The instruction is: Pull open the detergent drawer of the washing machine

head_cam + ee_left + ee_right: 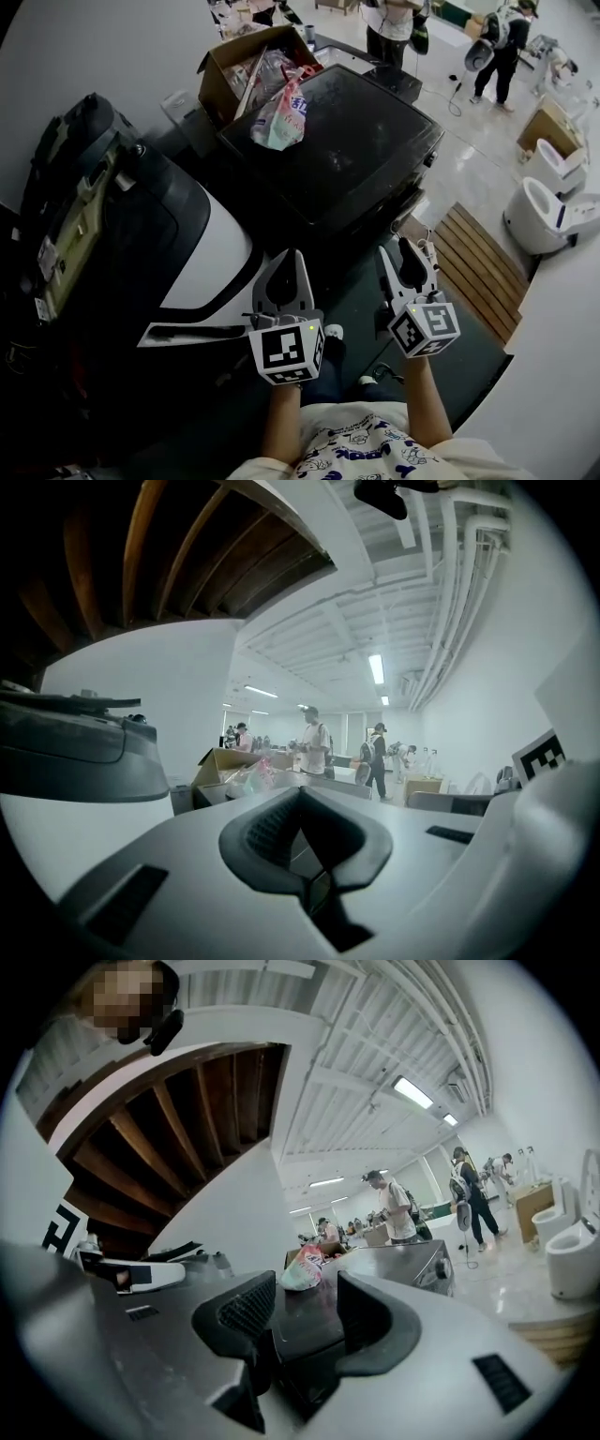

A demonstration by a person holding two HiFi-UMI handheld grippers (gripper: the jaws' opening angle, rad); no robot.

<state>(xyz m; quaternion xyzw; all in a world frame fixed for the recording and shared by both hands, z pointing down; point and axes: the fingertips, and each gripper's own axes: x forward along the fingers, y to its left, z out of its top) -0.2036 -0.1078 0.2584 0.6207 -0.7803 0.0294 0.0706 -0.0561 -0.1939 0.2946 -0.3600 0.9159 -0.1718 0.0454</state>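
Observation:
The black washing machine (347, 141) stands ahead of me, seen from above; its front panel faces right and down in the head view, and I cannot make out the detergent drawer there. My left gripper (290, 255) is held up short of the machine's near corner, its jaws shut with nothing between them (300, 794). Beside it, my right gripper (403, 253) is open and empty, near the machine's front corner but apart from it. Between its pads the right gripper view shows the machine (394, 1265).
A pink and white bag (281, 117) lies on the machine's top, with an open cardboard box (225, 70) behind it. A black and white appliance (187, 253) stands close at the left. A wooden slatted platform (478, 262) and white toilets (548, 216) are at the right; people (497, 47) stand far back.

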